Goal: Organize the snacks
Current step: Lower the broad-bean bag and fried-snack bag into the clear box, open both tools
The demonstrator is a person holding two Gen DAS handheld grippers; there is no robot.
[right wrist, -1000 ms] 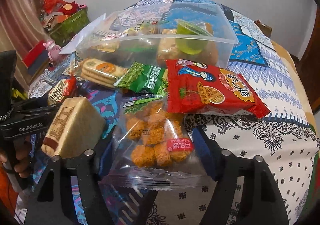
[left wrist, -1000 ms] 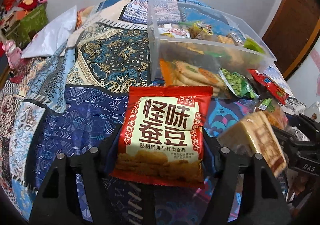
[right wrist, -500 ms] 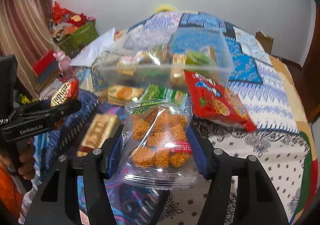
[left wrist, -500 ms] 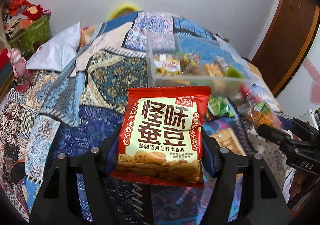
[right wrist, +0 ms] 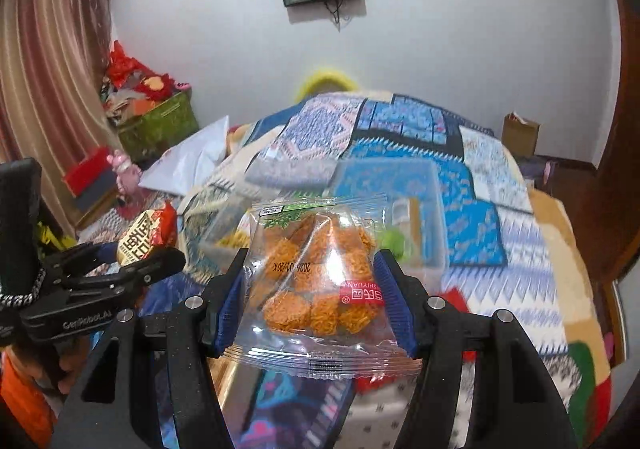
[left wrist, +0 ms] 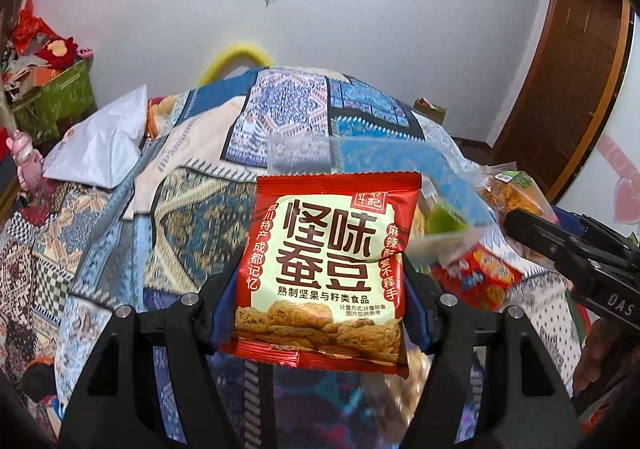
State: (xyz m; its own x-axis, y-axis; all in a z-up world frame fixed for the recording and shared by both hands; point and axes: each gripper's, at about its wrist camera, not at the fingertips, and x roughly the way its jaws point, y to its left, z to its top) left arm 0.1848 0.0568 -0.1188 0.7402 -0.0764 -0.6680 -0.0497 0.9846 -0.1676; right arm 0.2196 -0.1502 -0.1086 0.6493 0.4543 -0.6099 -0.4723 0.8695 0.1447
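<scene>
Both packets are now off the bed (left wrist: 120, 233) and carried high: left gripper (left wrist: 320, 313), jaws pinching the red broad-bean packet (left wrist: 326, 269); right gripper (right wrist: 316, 305), jaws pinching the clear bag of orange snack balls (right wrist: 320, 281). A second ago both were low among the loose snacks. The clear bin (right wrist: 420, 217) sits just ahead and below. Judgement: pick-up done, drop-in next.

Clear bin (left wrist: 304, 157) and its contents motion-blurred, largely hidden behind the red packet (left wrist: 326, 269) and clear packet (right wrist: 320, 281)
</scene>
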